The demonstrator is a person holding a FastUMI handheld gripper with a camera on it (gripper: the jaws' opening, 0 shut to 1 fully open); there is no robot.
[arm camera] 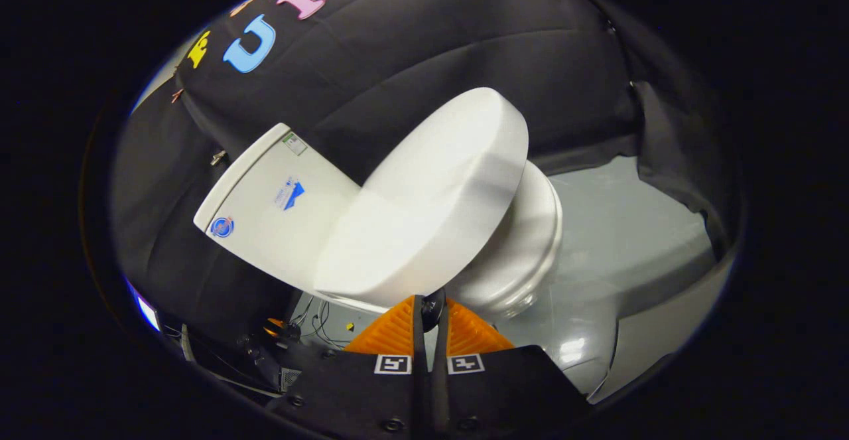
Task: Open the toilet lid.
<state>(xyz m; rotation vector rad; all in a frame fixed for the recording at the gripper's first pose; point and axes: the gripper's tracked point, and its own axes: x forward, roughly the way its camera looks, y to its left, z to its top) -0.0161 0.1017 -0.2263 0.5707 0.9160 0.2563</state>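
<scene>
The claw (430, 310) has its two fingers (398, 330) drawn almost together, with only a thin slit between them. Their tips sit right at the lower rim of the lid (431, 194), where a small dark part shows in the slit against the white edge. Whether the fingers truly pinch the rim cannot be told; they look pressed near each other just under it.

The lid is white, closed or nearly closed over the bowl (524, 247), and lies just ahead of the fingers, tilted in this view. The bowl bulges out from under the lid on the far side. Behind the lid stands the tank (272, 208), also white, with small stickers on its front and its cover in place.

A grey floor (623, 227) spreads beyond the bowl. Black cloth (431, 35) hangs behind the toilet. Some cables (318, 317) lie on the floor beside the fingers, below the tank.
</scene>
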